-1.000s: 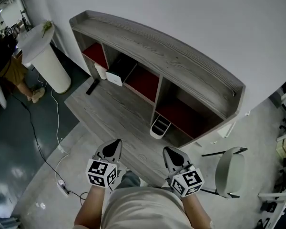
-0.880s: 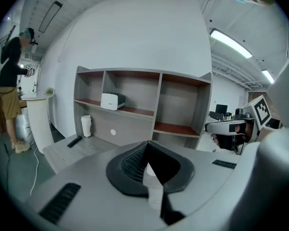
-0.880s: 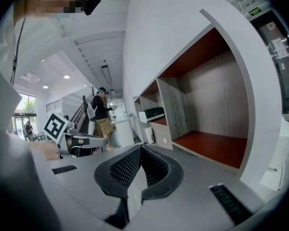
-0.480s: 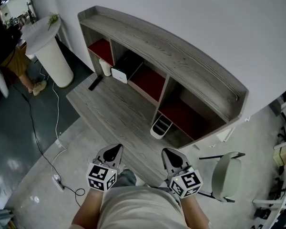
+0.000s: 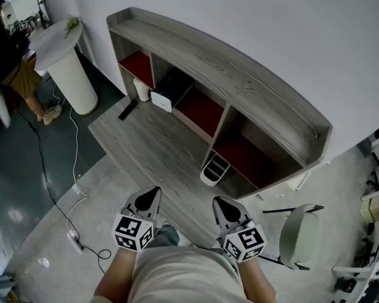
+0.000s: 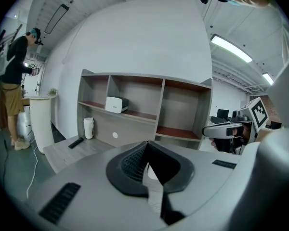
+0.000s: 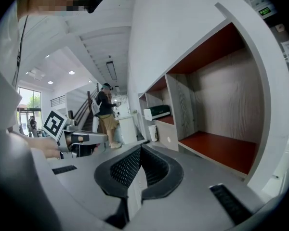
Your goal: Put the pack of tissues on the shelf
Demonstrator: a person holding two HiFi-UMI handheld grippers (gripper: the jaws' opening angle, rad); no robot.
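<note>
**Both claws closed and empty, facing the shelf unit**

You hold the left gripper (image 5: 151,193) and the right gripper (image 5: 223,203) low and close to your body, side by side. Both point toward the grey wooden shelf (image 5: 240,81). In the left gripper view the jaws meet at their tips with nothing between them. The right gripper view shows the same: pads together, no object caught. Neither claw touches anything.

The white pack (image 5: 160,100), apparently the tissues, lies on the red board at the left end of the middle compartment, with a dark object just behind it. The left gripper view shows the pack (image 6: 114,104) in the same place, and the right gripper view shows the pack (image 7: 154,112) farther off.

Below the shelf, the desk (image 5: 145,147) carries a white cylinder (image 5: 141,89) against the back panel and a black remote (image 5: 127,110) near it. A white holder (image 5: 213,168) stands at the desk's rear right.

Well apart on the left, a person (image 5: 19,81) stands beside a white pedestal table (image 5: 69,81), and a pale chair (image 5: 300,229) stands to the right of the desk
</note>
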